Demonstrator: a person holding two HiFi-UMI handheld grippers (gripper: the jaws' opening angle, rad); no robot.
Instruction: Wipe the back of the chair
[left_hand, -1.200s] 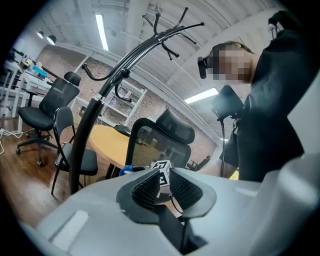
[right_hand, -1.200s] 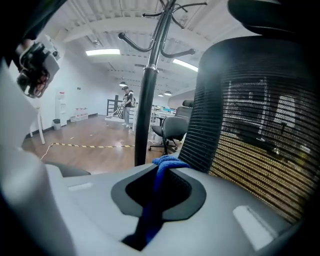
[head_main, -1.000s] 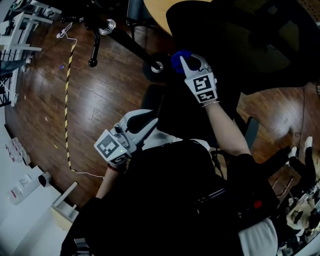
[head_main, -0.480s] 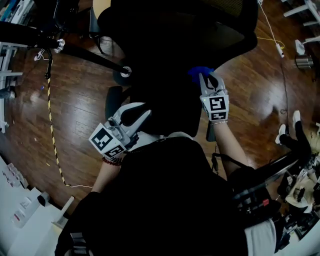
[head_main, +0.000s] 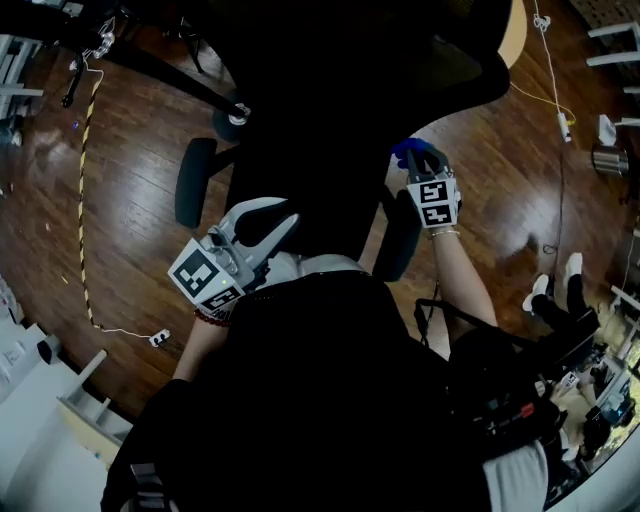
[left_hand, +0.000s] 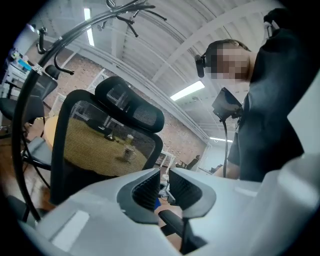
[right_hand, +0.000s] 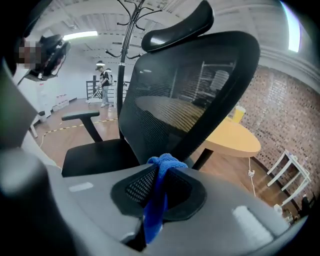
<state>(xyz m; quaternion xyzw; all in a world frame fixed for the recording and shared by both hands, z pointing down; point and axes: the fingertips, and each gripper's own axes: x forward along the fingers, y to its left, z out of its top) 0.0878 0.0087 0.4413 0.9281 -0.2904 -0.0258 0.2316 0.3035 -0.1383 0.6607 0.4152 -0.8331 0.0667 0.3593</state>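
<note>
The black mesh office chair stands right in front of me, its back and headrest filling the right gripper view. My right gripper is shut on a blue cloth, which bunches out past the jaw tips. It hangs by the chair's right side, above the right armrest, with the cloth a little short of the mesh. My left gripper is held near my body behind the chair. Its jaws stand a narrow gap apart with nothing between them; the chair back lies ahead of it.
Wooden floor with a yellow-black tape line on the left. A round wooden table stands behind the chair, beside a coat rack. A cable and white shelving are at the right. Another person stands far off.
My right gripper has carried the blue cloth from the chair's upper left across to its right side, lower down. The left gripper stays near my body. The head view has swung round the chair.
</note>
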